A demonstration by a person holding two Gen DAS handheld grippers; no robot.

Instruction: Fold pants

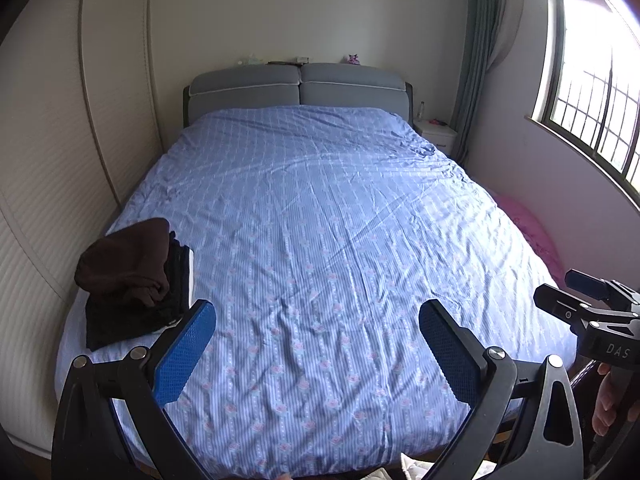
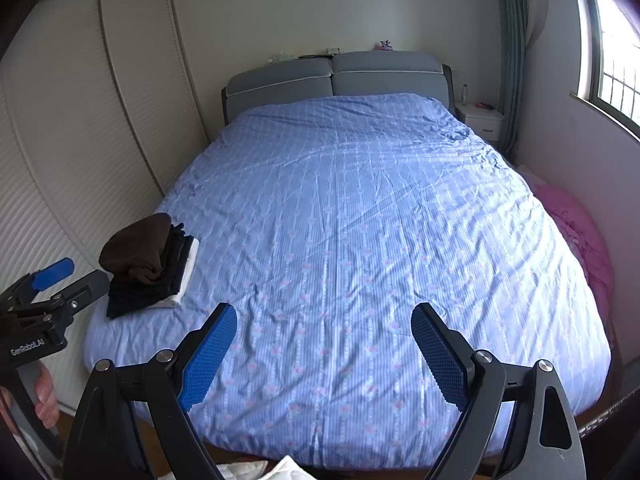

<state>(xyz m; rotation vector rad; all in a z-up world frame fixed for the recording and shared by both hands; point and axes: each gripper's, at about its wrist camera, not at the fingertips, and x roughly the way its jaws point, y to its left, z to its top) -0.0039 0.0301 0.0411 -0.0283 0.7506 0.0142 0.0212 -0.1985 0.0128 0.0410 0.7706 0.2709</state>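
A stack of folded dark pants [image 1: 132,280] with a brown pair on top lies at the near left corner of the bed; it also shows in the right wrist view [image 2: 148,264]. My left gripper [image 1: 316,332] is open and empty, held above the foot of the bed, right of the stack. My right gripper [image 2: 324,332] is open and empty, also above the foot of the bed. The right gripper's body [image 1: 592,316] shows at the left view's right edge. The left gripper's body [image 2: 44,304] shows at the right view's left edge.
The bed [image 1: 320,208] has a blue patterned cover and a grey headboard [image 1: 300,88]. A louvred wardrobe [image 2: 80,120] runs along the left. A pink blanket [image 2: 580,236] lies between bed and window wall. A white nightstand [image 1: 436,136] stands at back right. White cloth [image 2: 256,470] lies below the bed's foot.
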